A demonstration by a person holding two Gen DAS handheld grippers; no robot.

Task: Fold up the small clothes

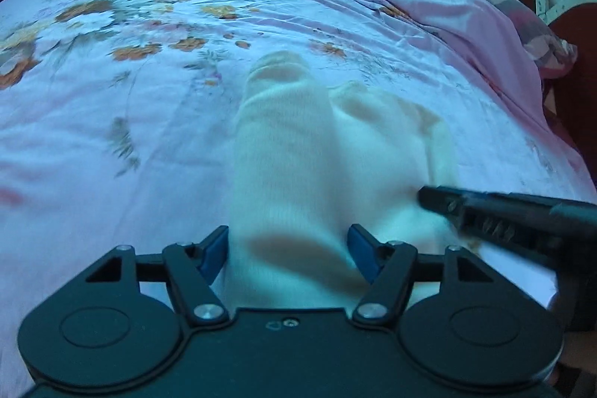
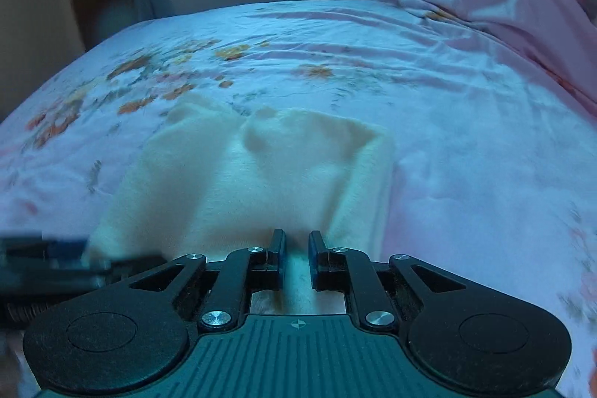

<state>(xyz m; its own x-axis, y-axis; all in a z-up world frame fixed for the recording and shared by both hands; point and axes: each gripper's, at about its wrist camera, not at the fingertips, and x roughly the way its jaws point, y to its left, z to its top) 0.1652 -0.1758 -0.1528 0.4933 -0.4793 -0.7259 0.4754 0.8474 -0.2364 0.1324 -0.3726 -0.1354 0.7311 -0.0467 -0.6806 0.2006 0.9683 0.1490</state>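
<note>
Evidently the small cream-white knitted garment (image 2: 261, 181) lies spread flat on the pink floral bedsheet (image 2: 466, 144) so its near hem can be lifted and folded away toward the headboard (my reading, not something shown). At that near hem, the left gripper (image 1: 288, 254) stands spread wide with cloth bunched between its blue pads, not visibly clamping it. Just to its right along the same hem, the right gripper (image 2: 297, 258) reaches forward and low, narrowed onto the fabric edge.
</note>
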